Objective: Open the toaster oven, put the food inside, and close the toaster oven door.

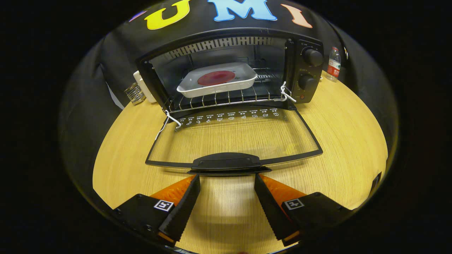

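A pale wooden table [339, 116] carries a black toaster oven [233, 67] against the dark booth wall. Left of the oven sit a small wire rack [134, 93] and a white block [144, 86], touching its side. The oven's glass door [233, 139] lies folded down flat toward the gripper [227, 180], its handle [226, 161] just ahead of the spread fingers, which hold nothing. Inside the oven, on its wire shelf [219, 99], rests a white tray [217, 84] holding a red round of food [216, 78]. Right of the oven stands a water bottle [333, 64].
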`<state>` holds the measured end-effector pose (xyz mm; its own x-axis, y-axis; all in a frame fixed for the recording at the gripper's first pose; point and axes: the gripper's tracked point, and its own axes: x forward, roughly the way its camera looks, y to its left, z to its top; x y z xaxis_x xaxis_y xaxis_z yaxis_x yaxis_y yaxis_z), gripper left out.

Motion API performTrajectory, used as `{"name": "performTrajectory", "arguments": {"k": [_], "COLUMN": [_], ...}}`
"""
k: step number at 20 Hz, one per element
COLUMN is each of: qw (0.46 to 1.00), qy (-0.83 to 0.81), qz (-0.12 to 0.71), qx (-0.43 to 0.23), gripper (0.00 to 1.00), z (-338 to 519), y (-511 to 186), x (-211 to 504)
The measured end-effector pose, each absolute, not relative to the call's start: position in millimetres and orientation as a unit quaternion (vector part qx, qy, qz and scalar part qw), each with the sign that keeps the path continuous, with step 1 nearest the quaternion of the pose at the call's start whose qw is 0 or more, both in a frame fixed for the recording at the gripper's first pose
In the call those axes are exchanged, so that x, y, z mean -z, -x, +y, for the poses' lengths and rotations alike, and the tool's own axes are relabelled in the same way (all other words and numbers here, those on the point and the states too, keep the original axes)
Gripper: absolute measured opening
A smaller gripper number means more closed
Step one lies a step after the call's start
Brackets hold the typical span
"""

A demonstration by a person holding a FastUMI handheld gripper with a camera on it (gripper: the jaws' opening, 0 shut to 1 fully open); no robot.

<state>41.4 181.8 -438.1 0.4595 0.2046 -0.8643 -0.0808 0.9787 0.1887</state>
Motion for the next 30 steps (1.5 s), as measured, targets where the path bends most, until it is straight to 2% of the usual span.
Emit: {"name": "performTrajectory", "arguments": {"k": [13, 19, 24, 30], "qw": [0.872, 0.906, 0.927, 0.965], "qy": [-0.109, -0.145, -0.151, -0.039], "qz": [0.467, 0.386, 0.328, 0.232], "qx": [-0.097, -0.097, -0.103, -0.12], "gripper": [0.97, 0.95, 0.98, 0.98], "z": [182, 173, 147, 93], "y": [-41, -74, -117, -109], "x": [379, 319, 292, 249]}}
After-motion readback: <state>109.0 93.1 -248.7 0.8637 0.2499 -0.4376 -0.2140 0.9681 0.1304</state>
